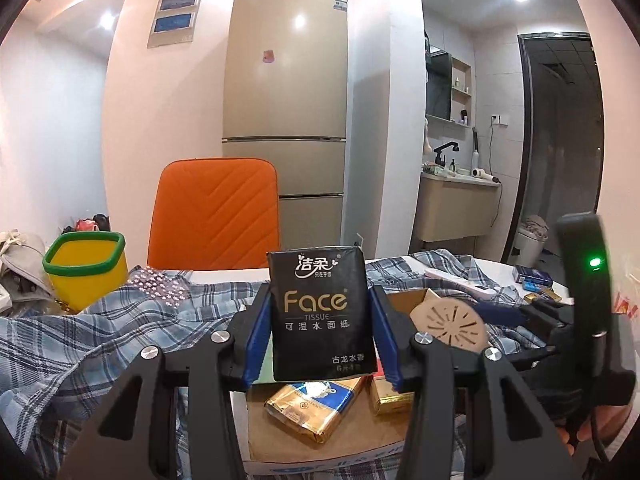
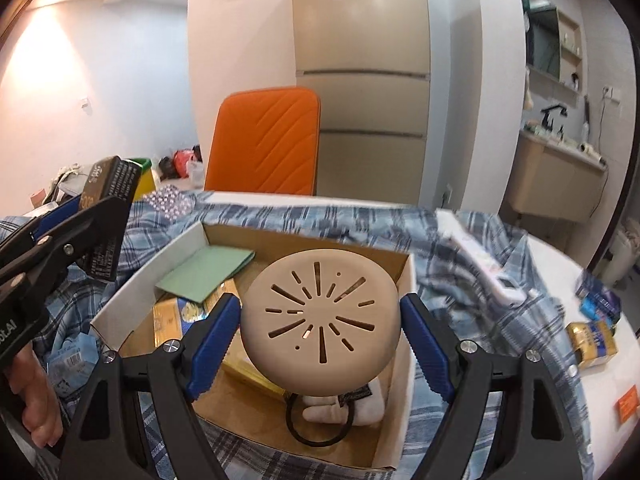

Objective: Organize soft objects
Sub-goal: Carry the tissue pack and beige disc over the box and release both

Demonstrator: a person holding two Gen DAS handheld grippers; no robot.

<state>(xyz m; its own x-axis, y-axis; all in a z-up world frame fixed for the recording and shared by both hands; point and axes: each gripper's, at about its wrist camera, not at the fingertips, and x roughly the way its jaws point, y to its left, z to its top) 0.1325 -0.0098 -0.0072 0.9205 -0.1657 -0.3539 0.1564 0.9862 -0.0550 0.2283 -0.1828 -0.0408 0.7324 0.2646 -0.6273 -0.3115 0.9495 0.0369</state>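
My left gripper (image 1: 320,332) is shut on a black "Face" tissue pack (image 1: 320,312), held upright above an open cardboard box (image 1: 320,432). The box holds gold-and-blue tissue packs (image 1: 316,404). My right gripper (image 2: 320,336) is shut on a round beige slotted silicone pad (image 2: 320,320), held over the same box (image 2: 132,300). In the right wrist view the box also holds a green sheet (image 2: 204,270), gold packs (image 2: 172,320), a white cloth (image 2: 360,408) and a black ring (image 2: 320,428). The left gripper with the black pack (image 2: 112,216) shows at the left there.
A blue plaid shirt (image 2: 460,264) covers the white table around the box. A yellow bin with green rim (image 1: 86,268) stands far left, an orange chair (image 1: 214,212) behind the table. A white remote (image 2: 492,276) and more tissue packs (image 2: 592,340) lie at right.
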